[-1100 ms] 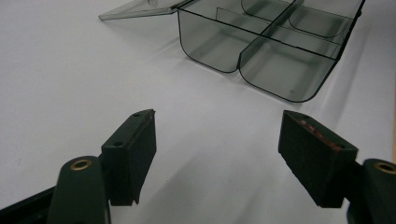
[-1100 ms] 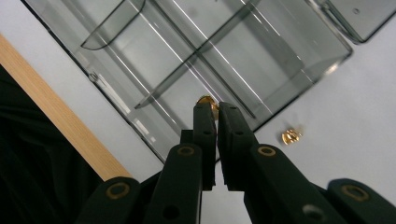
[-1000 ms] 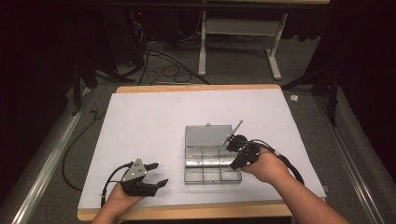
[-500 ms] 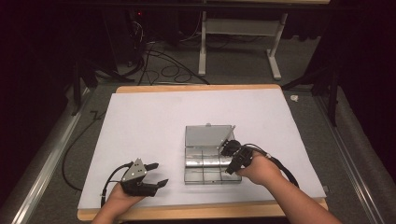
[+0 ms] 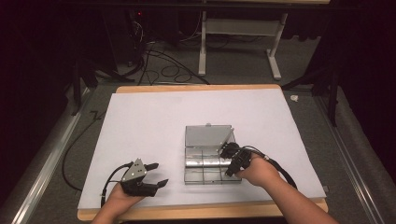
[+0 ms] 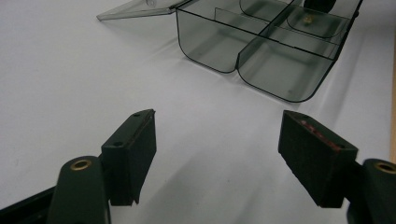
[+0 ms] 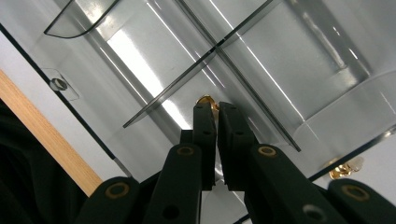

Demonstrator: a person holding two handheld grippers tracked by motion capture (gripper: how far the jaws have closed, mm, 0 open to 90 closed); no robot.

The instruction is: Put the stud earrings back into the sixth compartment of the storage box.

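Compartment box (image 5: 208, 159) lies on table (image 5: 140, 116), lid (image 5: 208, 136) open behind it.

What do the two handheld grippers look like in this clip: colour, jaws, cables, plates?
Both grippers are black. The left gripper has a grey three-cornered plate on top, brass-ringed pivots, flat block-shaped pads and a looping black cable. The right gripper has narrow black jaws and a black cable.

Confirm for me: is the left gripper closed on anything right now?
No. The left gripper has its jaws spread wide over the bare white table, short of the clear compartment box.
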